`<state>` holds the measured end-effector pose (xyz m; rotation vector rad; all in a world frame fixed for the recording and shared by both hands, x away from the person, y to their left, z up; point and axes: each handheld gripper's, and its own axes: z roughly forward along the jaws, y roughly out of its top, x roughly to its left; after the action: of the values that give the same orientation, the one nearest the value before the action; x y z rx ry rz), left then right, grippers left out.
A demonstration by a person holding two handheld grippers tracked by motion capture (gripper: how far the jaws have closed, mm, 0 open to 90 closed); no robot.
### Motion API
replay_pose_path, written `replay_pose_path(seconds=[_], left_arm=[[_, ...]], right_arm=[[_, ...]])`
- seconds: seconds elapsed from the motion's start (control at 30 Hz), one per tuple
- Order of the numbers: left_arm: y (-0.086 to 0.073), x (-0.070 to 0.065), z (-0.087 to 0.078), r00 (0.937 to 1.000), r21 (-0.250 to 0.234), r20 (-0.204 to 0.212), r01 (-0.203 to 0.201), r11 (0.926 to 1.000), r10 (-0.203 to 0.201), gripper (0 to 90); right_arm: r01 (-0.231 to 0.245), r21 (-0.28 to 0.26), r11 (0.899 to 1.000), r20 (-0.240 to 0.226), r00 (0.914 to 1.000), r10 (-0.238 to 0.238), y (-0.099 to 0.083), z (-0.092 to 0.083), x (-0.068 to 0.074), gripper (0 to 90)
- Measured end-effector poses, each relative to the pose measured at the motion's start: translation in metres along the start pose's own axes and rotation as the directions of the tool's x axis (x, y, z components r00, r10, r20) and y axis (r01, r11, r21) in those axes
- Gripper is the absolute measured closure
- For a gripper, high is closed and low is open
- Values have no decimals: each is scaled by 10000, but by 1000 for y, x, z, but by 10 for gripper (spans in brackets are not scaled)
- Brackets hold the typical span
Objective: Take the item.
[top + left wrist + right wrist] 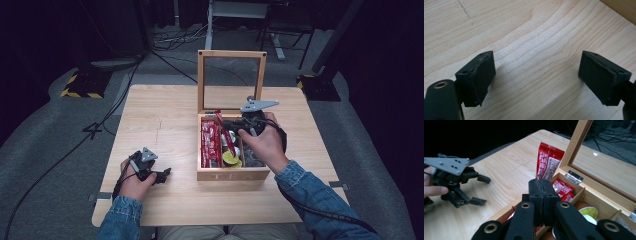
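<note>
Right gripper (542, 195): you clamped the red sachet (548, 162), upright above the tea box (233, 175) | left gripper (161, 174): released, empty, resting on table (160, 115) to stay clear.

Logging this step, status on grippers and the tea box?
Left gripper open, resting on table, nothing between jaws. Right gripper shut on red packet, lifted above tea box. Lid upright; nothing in the way.
</note>
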<state>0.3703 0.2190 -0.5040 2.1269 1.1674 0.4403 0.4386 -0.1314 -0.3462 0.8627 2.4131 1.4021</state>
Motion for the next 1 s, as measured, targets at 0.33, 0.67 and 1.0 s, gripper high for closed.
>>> replay_pose_path(seconds=[0.33, 0.67, 1.0], left_arm=[[1, 1, 1, 10000, 7, 47, 3, 10000, -3, 117], [1, 1, 1, 10000, 73, 42, -21, 10000, 21, 116], [1, 1, 1, 10000, 88, 32, -45, 10000, 44, 116]], right_arm=[[-87, -339, 9994, 187, 9998, 93, -3, -35, -12, 889], [-131, -497, 9987, 868, 9961, 174, -11, -72, -36, 889], [-357, -924, 9951, 1601, 9858, 502, -27, -113, -66, 889]])
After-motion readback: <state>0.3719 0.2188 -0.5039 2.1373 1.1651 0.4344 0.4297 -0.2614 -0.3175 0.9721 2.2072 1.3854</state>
